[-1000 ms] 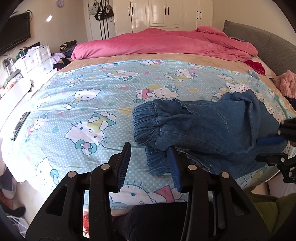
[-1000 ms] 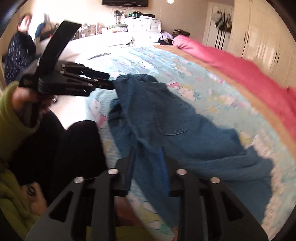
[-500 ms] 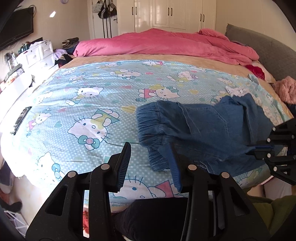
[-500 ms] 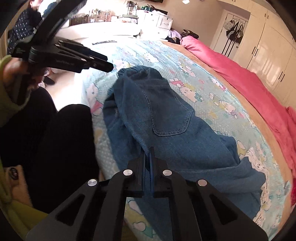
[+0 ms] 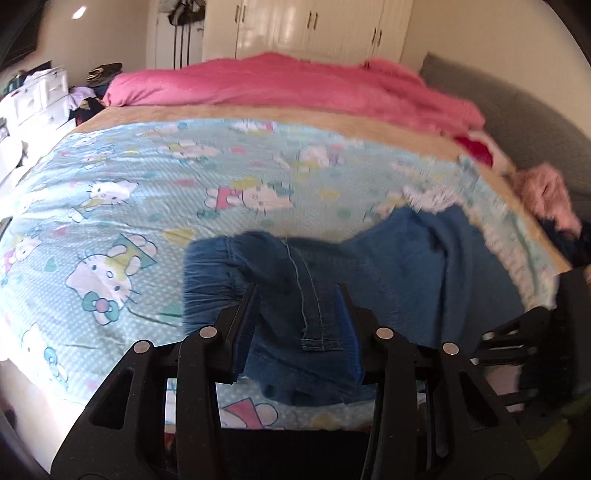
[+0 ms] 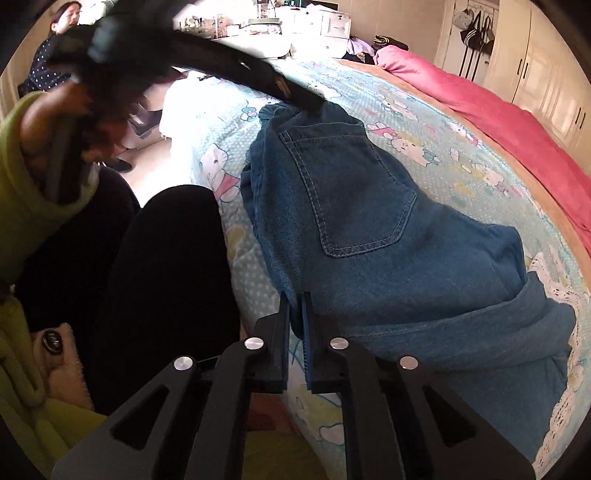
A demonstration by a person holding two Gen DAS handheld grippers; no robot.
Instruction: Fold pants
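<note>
On the near edge of the bed, in the left wrist view, the blue denim pants lie crumpled on the light blue cartoon-cat bedsheet. The elastic waistband is at the left side of the heap, and a seam with light stitching runs down toward the camera. The left gripper has its jaws spread apart, one at each side of the seam and the fabric around it; the jaws are not pressed on the cloth. The picture is a little blurred. Behind the sheet a pink duvet lies across the far part of the bed, with white wardrobe doors behind it. At the right edge a part of the right gripper shows, but its tips are not clear there.

In the right wrist view, the pants spread over the corner of the bedsheet, with a back pocket facing up. The right gripper is clenched on a fold of the denim at the near edge of the pants; the cloth is pinched between its two blue pads. The left gripper reaches in from the upper left, blurred, and its tip is at the waistband end of the pants. The person's black trousers fill the lower left.
</note>
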